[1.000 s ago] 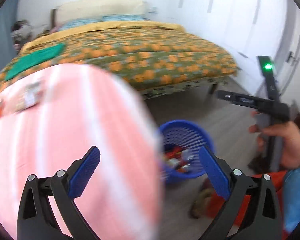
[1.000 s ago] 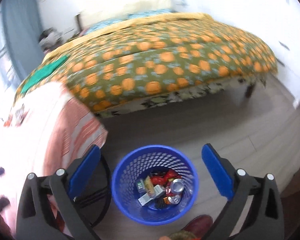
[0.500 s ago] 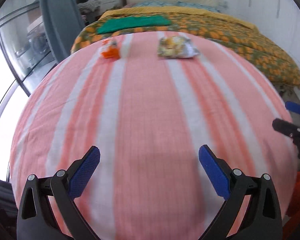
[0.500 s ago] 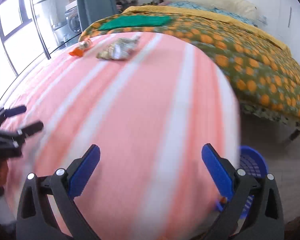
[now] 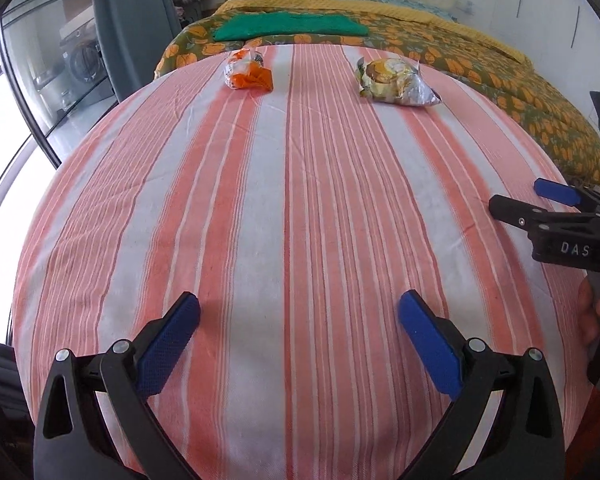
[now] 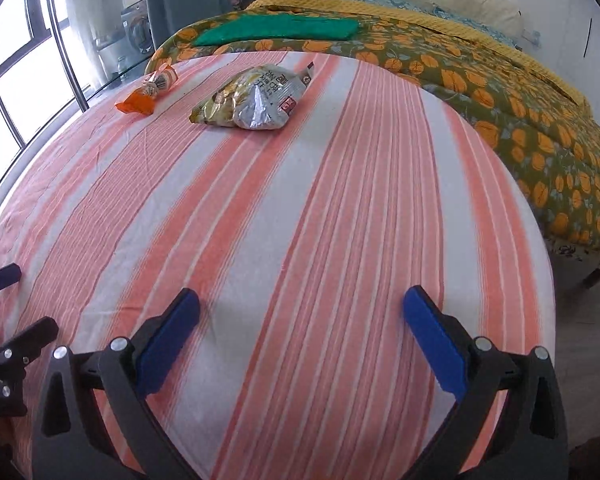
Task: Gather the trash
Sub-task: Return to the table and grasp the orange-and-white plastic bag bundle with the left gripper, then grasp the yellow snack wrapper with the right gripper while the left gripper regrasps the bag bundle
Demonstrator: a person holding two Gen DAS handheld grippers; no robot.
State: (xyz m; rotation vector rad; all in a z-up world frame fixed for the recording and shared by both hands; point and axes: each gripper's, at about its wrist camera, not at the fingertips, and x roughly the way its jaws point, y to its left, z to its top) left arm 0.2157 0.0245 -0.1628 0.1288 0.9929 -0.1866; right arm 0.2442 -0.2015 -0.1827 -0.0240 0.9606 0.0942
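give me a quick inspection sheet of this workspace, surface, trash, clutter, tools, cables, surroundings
surface: table under a pink and white striped cloth, lightly creased, near half bare.
job's things: orange wrapper and yellow-silver snack bag, both lying at the far end, apart from each other, untouched.
clutter: nothing seen on the cloth besides the two wrappers.
tools: left tool open, empty, above the near edge; right tool open, empty, also above the near part of the cloth.
cables: nothing seen.
surroundings: bed with orange-patterned cover behind the table, folded green cloth on it, windows to the left. No bin in view.
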